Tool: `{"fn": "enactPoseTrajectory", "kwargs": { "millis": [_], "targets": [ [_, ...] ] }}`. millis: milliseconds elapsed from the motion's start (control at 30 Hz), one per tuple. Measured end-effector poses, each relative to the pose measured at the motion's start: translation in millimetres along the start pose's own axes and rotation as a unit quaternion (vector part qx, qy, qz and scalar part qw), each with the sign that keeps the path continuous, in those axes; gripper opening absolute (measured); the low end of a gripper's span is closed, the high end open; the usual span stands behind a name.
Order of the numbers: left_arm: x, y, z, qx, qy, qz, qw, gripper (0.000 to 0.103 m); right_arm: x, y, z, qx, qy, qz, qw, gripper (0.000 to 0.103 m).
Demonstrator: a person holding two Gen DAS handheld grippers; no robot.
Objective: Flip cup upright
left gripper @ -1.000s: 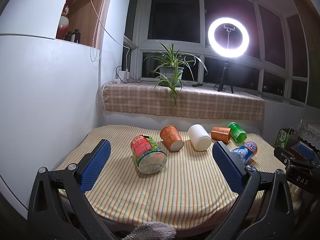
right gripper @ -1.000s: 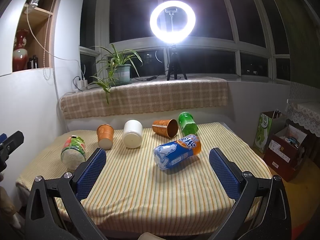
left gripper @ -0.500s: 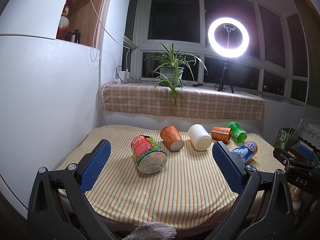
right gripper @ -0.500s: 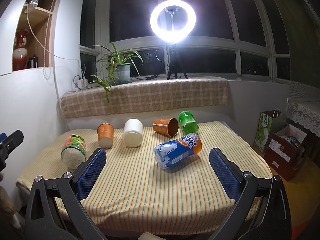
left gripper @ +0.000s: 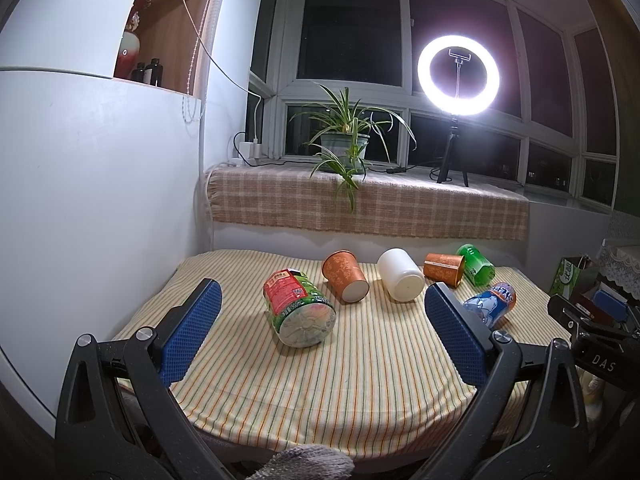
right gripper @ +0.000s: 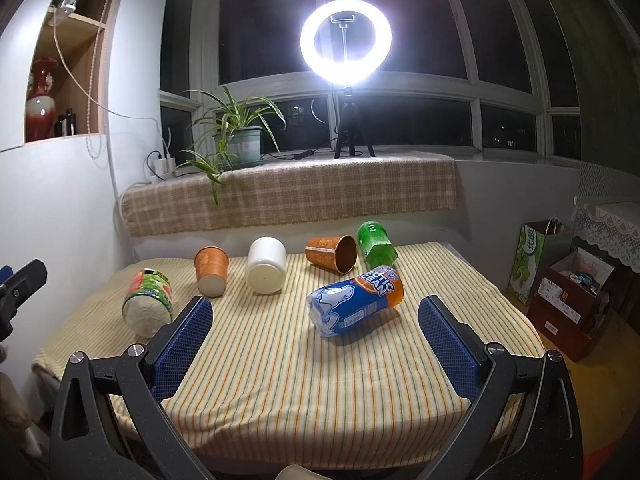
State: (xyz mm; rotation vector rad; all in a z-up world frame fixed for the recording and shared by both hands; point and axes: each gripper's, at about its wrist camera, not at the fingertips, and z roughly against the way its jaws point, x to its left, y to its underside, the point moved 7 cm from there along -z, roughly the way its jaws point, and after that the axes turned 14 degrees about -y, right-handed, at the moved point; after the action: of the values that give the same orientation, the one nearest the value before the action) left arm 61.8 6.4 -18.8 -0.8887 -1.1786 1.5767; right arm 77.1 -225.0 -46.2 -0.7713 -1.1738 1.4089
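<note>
Several cups and bottles lie on their sides on a striped tablecloth (left gripper: 360,380). From left to right: a green-and-red cup (left gripper: 298,308) (right gripper: 147,298), an orange paper cup (left gripper: 345,276) (right gripper: 211,270), a white cup (left gripper: 400,275) (right gripper: 266,265), a second orange cup (left gripper: 444,268) (right gripper: 332,253), a green bottle (left gripper: 475,264) (right gripper: 376,244) and a blue-and-orange bottle (left gripper: 490,304) (right gripper: 356,306). My left gripper (left gripper: 320,332) is open, hovering short of the green-and-red cup. My right gripper (right gripper: 316,344) is open, just short of the blue-and-orange bottle.
A white wall (left gripper: 80,200) borders the table's left side. Behind it runs a checked-cloth windowsill (right gripper: 292,196) with a potted plant (right gripper: 236,144) and a ring light (right gripper: 346,36). Boxes and a green bag (right gripper: 536,256) stand on the floor at the right.
</note>
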Motion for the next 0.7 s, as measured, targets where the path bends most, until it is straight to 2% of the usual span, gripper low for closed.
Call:
{"fn": "enactPoseTrajectory", "kwargs": {
  "millis": [700],
  "targets": [
    [0.6, 0.2, 0.1, 0.000, 0.000, -0.001, 1.0000, 0.103, 2.6, 4.3, 0.2, 0.005, -0.003, -0.001, 1.000, 0.103]
  ]
}}
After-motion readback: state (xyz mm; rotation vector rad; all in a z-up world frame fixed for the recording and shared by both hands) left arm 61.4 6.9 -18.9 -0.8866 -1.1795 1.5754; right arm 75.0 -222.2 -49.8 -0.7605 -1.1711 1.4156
